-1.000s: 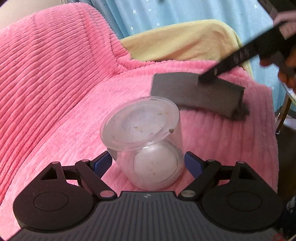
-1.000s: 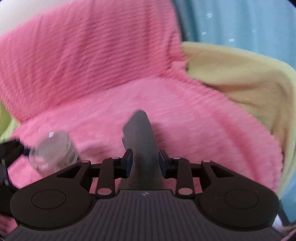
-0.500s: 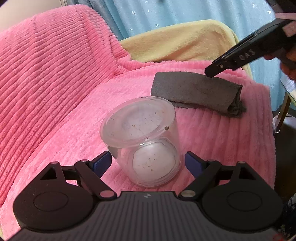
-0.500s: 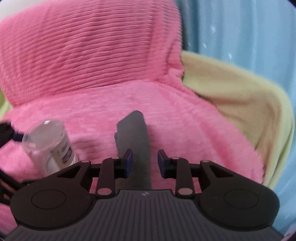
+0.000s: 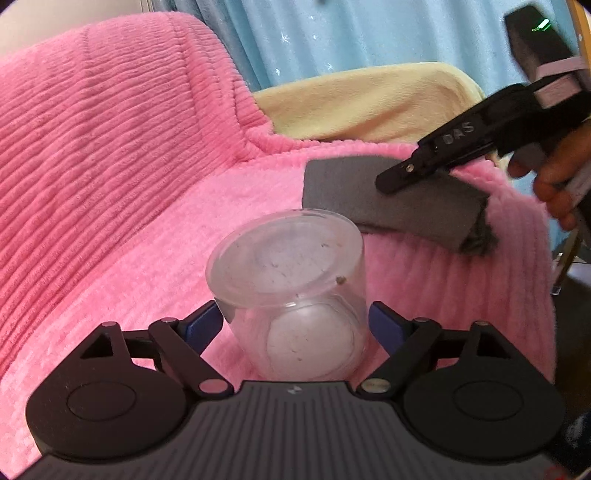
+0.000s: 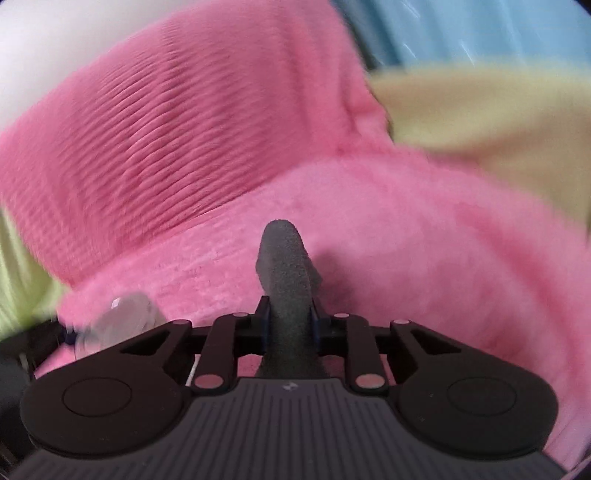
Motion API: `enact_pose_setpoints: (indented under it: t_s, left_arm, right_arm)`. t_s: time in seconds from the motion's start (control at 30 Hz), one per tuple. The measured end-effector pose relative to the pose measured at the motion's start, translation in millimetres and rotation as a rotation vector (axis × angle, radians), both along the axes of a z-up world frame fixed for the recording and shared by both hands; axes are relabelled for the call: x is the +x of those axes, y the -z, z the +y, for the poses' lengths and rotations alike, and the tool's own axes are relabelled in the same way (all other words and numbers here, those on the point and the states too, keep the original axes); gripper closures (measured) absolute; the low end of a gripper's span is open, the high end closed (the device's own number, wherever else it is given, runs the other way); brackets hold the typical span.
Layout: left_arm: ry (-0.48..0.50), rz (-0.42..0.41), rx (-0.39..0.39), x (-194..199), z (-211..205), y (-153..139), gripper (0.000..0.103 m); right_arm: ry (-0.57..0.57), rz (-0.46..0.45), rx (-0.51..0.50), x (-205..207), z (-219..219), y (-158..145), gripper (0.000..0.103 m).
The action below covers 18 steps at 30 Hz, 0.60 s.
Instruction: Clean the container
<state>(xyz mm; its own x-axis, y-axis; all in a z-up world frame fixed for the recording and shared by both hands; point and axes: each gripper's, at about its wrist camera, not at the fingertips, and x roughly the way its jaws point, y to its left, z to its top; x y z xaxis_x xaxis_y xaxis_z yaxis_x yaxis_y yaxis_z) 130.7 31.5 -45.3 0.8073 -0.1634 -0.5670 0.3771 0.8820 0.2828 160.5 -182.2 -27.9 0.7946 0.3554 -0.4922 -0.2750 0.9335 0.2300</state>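
My left claw (image 5: 295,325) stood spread wide with the clear container (image 5: 291,291) upright between its blue pads, neither pad touching the wall that I could see, so that hand was much the nearer. My right claw (image 6: 288,325) was clenched on the grey cloth (image 6: 286,280), whose long axis ran straight ahead along the fingers, with the container low to its left. Everything lay on a ribbed pink blanket (image 5: 110,155) over a seat, a yellow blanket (image 5: 362,99) and blue curtain (image 5: 351,33) behind.
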Motion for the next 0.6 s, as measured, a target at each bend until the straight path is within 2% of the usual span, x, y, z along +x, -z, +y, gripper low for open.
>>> enact_pose_setpoints:
  t_s: [0.1, 0.23, 0.37, 0.47, 0.53, 0.6]
  left_arm:
    - [0.005, -0.004, 0.006, 1.0, -1.0, 1.9, 0.016]
    - [0.030, -0.014, 0.025, 3.3, -1.3, 1.8, 0.016]
    - [0.063, -0.015, 0.033, 0.1, 2.8, 2.0, 0.016]
    - [0.082, 0.001, 0.038, -12.3, 5.3, 5.3, 0.019]
    - [0.088, 0.018, 0.056, -10.0, 6.9, 9.0, 0.019]
    - [0.092, 0.017, 0.056, -9.9, 7.3, 9.5, 0.019]
  right_arm:
    - [-0.091, -0.174, -0.167, -23.0, 26.7, -21.1, 0.085]
    - [-0.263, -0.347, -0.339, -53.4, 61.0, -40.6, 0.085]
    - [-0.444, -0.455, -0.602, -74.3, 92.3, -43.8, 0.085]
    - [-0.611, -0.516, -0.878, -87.0, 110.0, -32.9, 0.086]
    - [-0.667, -0.558, -0.975, -89.4, 115.3, -30.0, 0.086]
    - [-0.696, -0.590, -1.033, -86.7, 121.2, -29.5, 0.086]
